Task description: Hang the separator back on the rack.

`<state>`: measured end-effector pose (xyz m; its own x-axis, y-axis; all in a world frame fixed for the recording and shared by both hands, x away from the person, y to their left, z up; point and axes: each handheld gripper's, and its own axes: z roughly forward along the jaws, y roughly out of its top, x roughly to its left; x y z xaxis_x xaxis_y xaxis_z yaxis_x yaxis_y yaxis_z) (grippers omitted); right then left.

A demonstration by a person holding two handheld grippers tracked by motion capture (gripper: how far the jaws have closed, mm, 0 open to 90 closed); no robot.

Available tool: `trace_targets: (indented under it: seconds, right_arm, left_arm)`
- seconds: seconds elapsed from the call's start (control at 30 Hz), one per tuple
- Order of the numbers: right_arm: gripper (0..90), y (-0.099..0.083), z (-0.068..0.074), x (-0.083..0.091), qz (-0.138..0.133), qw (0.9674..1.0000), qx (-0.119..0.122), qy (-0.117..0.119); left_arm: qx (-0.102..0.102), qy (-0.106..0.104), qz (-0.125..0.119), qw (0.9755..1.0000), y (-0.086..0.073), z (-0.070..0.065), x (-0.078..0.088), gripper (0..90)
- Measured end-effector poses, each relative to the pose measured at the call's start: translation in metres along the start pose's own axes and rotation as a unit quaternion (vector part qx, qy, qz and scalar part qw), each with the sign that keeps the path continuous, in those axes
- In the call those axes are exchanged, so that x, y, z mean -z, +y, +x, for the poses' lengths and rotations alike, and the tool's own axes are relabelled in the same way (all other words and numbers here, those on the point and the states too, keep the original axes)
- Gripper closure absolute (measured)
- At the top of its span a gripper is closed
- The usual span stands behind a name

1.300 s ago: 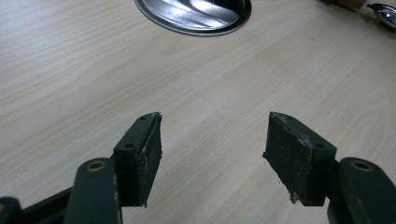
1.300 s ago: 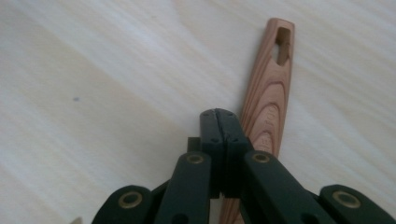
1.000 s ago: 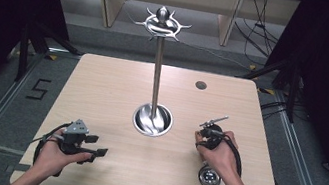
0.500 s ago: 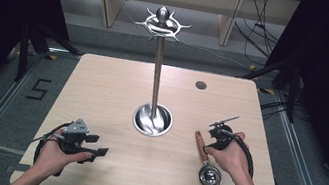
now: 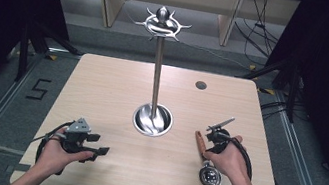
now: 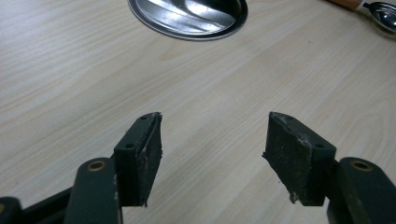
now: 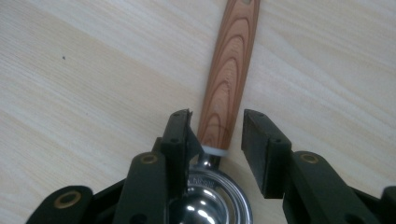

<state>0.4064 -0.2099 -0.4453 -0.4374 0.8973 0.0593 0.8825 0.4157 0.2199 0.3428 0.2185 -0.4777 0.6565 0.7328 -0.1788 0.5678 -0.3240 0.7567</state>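
Pale wooden table (image 5: pixel 101 92) in dark-curtained room | wooden-handled steel strainer (image 5: pixel 205 161) lying flat right of tall steel hook stand (image 5: pixel 157 73), not yet lifted | right gripper (image 7: pixel 215 128) just opened, straddling handle without pressing | left gripper (image 6: pixel 212 154) resting wide, empty | hanging remaining, likely.

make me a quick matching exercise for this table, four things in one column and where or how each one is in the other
Things
1. stand
2. wooden handle
3. left gripper
4. dark round spot

Place or state
A. open over bare table, nothing between its jaws
B. upright at the middle of the table, on a shiny round base
C. lying flat between the right gripper's open jaws
D. on the tabletop near the far edge

Pairs: 1-B, 2-C, 3-A, 4-D
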Motion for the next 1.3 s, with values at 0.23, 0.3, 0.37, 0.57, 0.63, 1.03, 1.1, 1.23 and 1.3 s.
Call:
trace_targets:
  seconds: [0.23, 0.3, 0.37, 0.57, 0.63, 1.03, 1.1, 1.23, 1.3]
  right_arm:
    - [63.3, 0.006, -0.003, -0.007, 0.011, 0.9999, 0.006, 0.009]
    - [63.3, 0.007, -0.004, -0.013, 0.004, 0.9997, 0.007, 0.023]
    - [64.4, 0.008, -0.004, -0.016, 0.016, 0.9998, 0.015, -0.004]
    - [65.3, 0.011, -0.009, -0.024, 0.008, 0.9999, 0.005, 0.011]
    - [65.3, 0.011, -0.010, -0.026, 0.001, 1.0000, 0.004, 0.008]
    - [66.6, 0.012, -0.003, -0.031, 0.025, 0.9996, -0.016, -0.002]
    - [66.8, 0.012, -0.001, -0.030, 0.033, 0.9992, -0.024, -0.003]
    - [67.4, 0.012, 0.000, -0.031, 0.035, 0.9993, -0.005, -0.016]
    - [67.9, 0.012, 0.000, -0.031, 0.035, 0.9992, -0.006, -0.019]
  left_arm:
    - [-0.003, -0.004, 0.009, 0.9999, 0.000, 0.001, -0.001, 35.7]
    - [-0.001, -0.005, 0.007, 1.0000, 0.000, -0.001, -0.003, 35.7]
    - [-0.007, -0.002, 0.010, 0.9999, 0.000, 0.000, -0.003, 35.7]
    - [0.000, -0.008, 0.003, 1.0000, 0.000, -0.001, -0.001, 35.7]
    - [-0.009, -0.008, 0.009, 0.9999, 0.000, 0.000, 0.000, 35.7]
    - [-0.008, -0.007, 0.005, 0.9999, 0.001, 0.001, 0.000, 35.8]
    - [-0.004, -0.002, 0.006, 1.0000, 0.001, 0.003, 0.000, 35.9]
    - [-0.002, -0.006, 0.001, 1.0000, 0.001, 0.002, -0.001, 35.8]
    - [-0.002, -0.007, 0.002, 1.0000, 0.001, 0.002, 0.000, 35.9]
